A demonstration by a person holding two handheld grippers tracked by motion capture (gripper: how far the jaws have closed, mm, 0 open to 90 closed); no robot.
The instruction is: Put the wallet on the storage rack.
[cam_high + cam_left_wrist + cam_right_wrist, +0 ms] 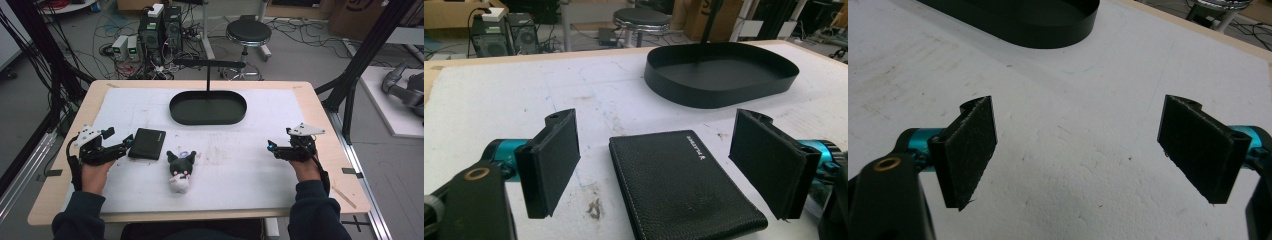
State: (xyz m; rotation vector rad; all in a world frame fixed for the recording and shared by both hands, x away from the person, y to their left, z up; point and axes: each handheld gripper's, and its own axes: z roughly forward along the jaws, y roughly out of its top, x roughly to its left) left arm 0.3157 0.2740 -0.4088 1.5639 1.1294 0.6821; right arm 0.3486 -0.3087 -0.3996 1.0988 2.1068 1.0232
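A black leather wallet [147,143] lies flat on the white mat, left of centre. My left gripper [119,142] rests just to its left, open; in the left gripper view the wallet [681,182] lies between and below the wide-spread pads [555,160] without touching them. A small black-and-white plush toy [179,169] lies near the front middle. A black oval tray [208,107] sits at the back centre, also seen as the tray [719,75] and the tray [1043,22]. My right gripper [272,146] hovers at the right, open over bare mat [1078,155].
A thin black stand [208,70] rises behind the tray. The wooden table [325,130] edge frames the white mat. Beyond the table stand a stool [248,33], computer boxes [160,27] and loose cables on the floor.
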